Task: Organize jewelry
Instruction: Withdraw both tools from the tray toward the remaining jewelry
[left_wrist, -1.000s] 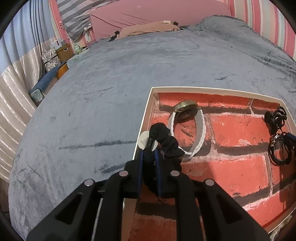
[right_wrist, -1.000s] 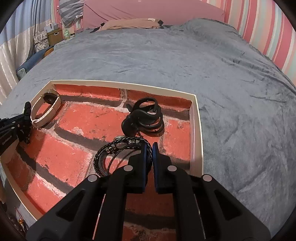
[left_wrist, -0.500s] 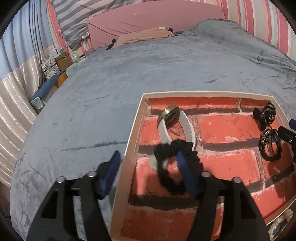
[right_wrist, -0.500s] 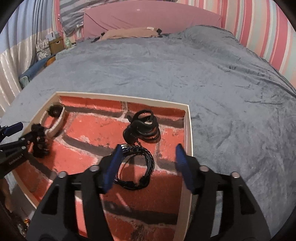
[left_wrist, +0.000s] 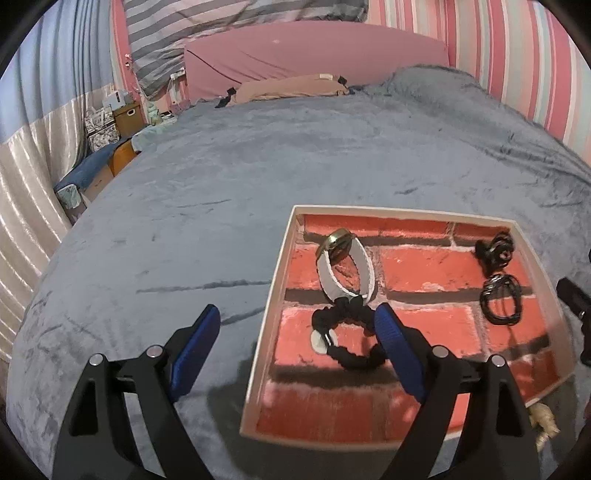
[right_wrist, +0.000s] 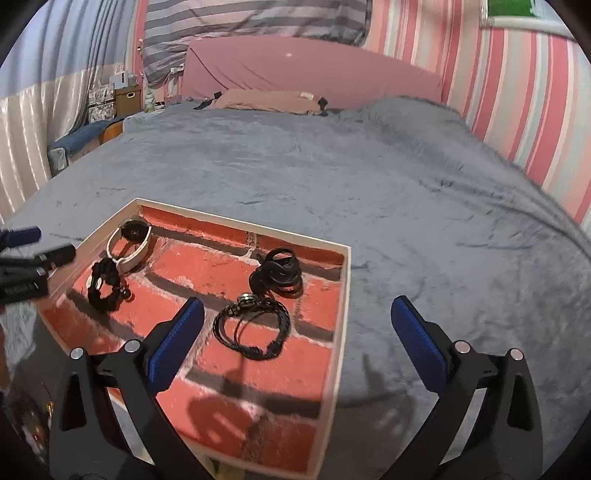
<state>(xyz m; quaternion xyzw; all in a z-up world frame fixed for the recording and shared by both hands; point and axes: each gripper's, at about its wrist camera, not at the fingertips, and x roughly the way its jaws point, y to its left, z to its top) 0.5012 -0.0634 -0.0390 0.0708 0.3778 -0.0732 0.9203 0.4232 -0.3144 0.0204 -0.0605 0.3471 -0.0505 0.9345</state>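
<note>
On the grey plush bedspread (right_wrist: 406, 192) sits a shallow white-rimmed tray with a red brick-pattern floor (left_wrist: 424, 258), and both claws hang above it with nothing between their blue pads. The left gripper (left_wrist: 297, 345) is spreading its jaws over the black fabric scrunchie (left_wrist: 349, 338), which lies loose on the tray floor touching the white-strapped, gold-cased wristwatch (left_wrist: 345, 267). The right gripper (right_wrist: 297, 341) is opening wide too, above the coiled black braided bracelet (right_wrist: 253, 328) lying free beside a bundle of black hair ties (right_wrist: 277, 275).
</note>
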